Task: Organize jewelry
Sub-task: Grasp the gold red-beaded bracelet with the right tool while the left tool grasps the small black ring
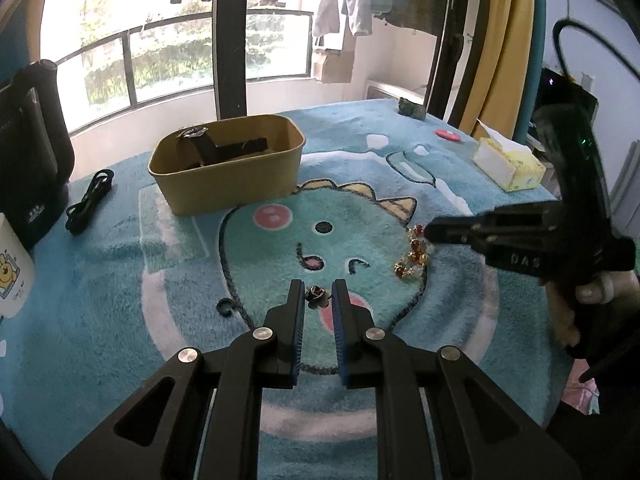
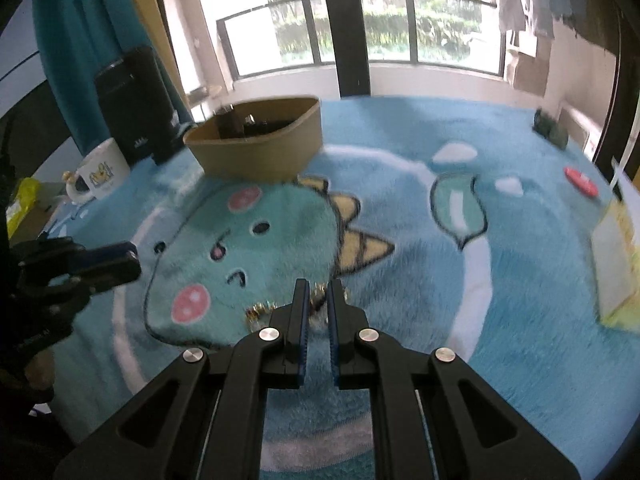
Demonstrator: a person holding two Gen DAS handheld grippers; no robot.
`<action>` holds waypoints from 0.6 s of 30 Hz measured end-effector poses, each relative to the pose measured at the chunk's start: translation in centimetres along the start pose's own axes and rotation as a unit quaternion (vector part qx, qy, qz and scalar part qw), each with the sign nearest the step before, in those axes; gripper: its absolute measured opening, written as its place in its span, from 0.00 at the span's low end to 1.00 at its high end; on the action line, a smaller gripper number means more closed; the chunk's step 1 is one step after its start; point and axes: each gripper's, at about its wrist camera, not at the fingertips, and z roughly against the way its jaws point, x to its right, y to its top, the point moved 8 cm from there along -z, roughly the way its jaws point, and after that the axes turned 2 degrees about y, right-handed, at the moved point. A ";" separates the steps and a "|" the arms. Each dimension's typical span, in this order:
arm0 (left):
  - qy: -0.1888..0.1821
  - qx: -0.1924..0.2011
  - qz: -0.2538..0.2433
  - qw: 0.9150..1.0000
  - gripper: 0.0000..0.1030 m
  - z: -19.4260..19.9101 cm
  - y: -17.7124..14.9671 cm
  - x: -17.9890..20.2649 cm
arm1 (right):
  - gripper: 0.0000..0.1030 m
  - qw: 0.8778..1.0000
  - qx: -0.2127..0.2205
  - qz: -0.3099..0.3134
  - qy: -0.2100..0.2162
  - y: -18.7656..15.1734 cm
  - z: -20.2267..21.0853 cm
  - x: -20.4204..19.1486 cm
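Observation:
A small dark metal trinket (image 1: 317, 294) sits between the tips of my left gripper (image 1: 318, 286), which is shut on it just above the rug. My right gripper (image 2: 318, 290) is shut on a red and gold beaded bracelet (image 2: 260, 309). In the left wrist view the bracelet (image 1: 414, 256) hangs from the right gripper's tip (image 1: 427, 234) down onto the rug. The left gripper (image 2: 134, 260) shows at the left of the right wrist view. A tan box (image 1: 224, 176) (image 2: 260, 156) stands at the far side of the rug, with a black strap-like item (image 1: 216, 146) inside.
A blue dinosaur rug (image 1: 160, 280) covers the surface. At the left are a black appliance (image 1: 32, 152), a black cable (image 1: 90, 200) and a white mug (image 2: 102, 174). A yellow tissue box (image 1: 508, 164), a red disc (image 1: 448, 135) and a green object (image 1: 412, 109) lie at the right.

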 end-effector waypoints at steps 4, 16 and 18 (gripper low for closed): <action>-0.001 0.004 0.001 1.000 0.15 0.2 0.2 -0.2 | 0.09 1.000 -0.015 -0.009 0.010 -0.7 -0.8 0.0; -0.010 0.015 0.002 1.000 0.15 0.4 0.7 -0.8 | 0.38 1.000 -0.017 -0.020 -0.001 -0.4 -1.2 -0.7; -0.012 0.016 0.003 1.000 0.15 0.4 0.8 -1.0 | 0.44 1.000 -0.011 -0.020 -0.013 -0.5 -0.8 -0.4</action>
